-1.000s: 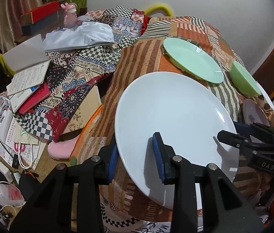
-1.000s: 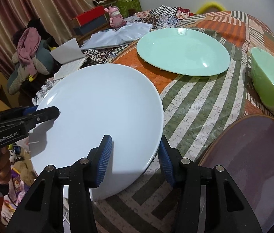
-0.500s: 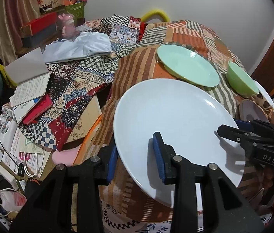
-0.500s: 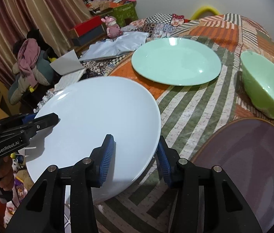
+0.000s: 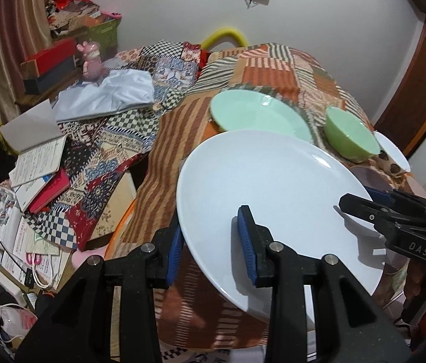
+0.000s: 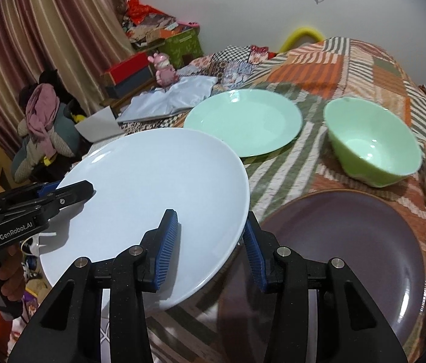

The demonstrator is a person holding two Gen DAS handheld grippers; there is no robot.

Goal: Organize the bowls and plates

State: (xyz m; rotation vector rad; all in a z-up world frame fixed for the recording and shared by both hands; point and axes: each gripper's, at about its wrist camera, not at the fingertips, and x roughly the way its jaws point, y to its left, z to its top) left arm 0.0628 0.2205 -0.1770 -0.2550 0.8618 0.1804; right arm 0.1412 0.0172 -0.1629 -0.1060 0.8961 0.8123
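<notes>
Holding the white plate (image 5: 273,193) aloft over the table's near-left edge, both grippers clamped on its rim.

Left gripper (image 5: 209,242) pinches one side, right gripper (image 6: 209,242) the opposite; the purple plate (image 6: 349,257) lies just right, likeliest stacking spot, nearer the right hand.

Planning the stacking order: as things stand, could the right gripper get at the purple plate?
Probably not yet. The right gripper has its jaws around the rim of the white plate, shared with the left gripper. The purple plate lies bare beside it, so the path looks free once it lets go.
</notes>
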